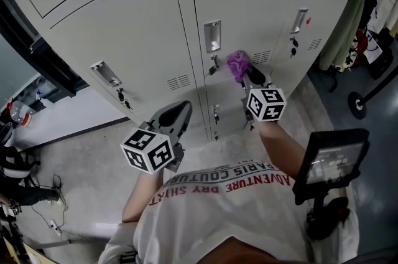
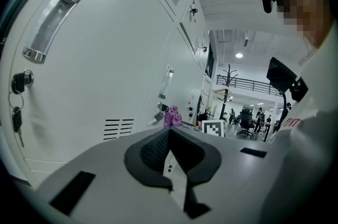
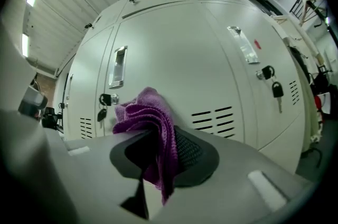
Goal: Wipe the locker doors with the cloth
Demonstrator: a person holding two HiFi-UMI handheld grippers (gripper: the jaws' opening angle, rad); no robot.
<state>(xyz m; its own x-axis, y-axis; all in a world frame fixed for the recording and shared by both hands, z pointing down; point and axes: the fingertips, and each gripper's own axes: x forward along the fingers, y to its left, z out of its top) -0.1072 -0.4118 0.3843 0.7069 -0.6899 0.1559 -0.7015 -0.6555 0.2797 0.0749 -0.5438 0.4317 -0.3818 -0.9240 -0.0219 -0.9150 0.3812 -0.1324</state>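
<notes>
A crumpled purple cloth (image 1: 238, 65) is pinched in my right gripper (image 1: 249, 77), which is shut on it. The cloth (image 3: 145, 112) rests against or very near the middle locker door (image 1: 249, 1), just right of its recessed handle (image 1: 212, 37) and hanging keys (image 3: 102, 112); contact is not certain. In the right gripper view, my right gripper (image 3: 158, 136) points at that door above the vent slots (image 3: 214, 118). My left gripper (image 1: 174, 118) hangs lower, off the left door (image 1: 124, 32), with its jaws together and nothing in them. From my left gripper (image 2: 170, 136) the cloth (image 2: 172, 117) shows far off.
A dark screen on a stand (image 1: 329, 160) sits close at my right. A green garment (image 1: 348, 14) hangs beside the right locker, with a rack base (image 1: 357, 104) on the floor. Cables (image 1: 37, 194) lie at the left. Another keyed lock (image 2: 19, 80) is near the left gripper.
</notes>
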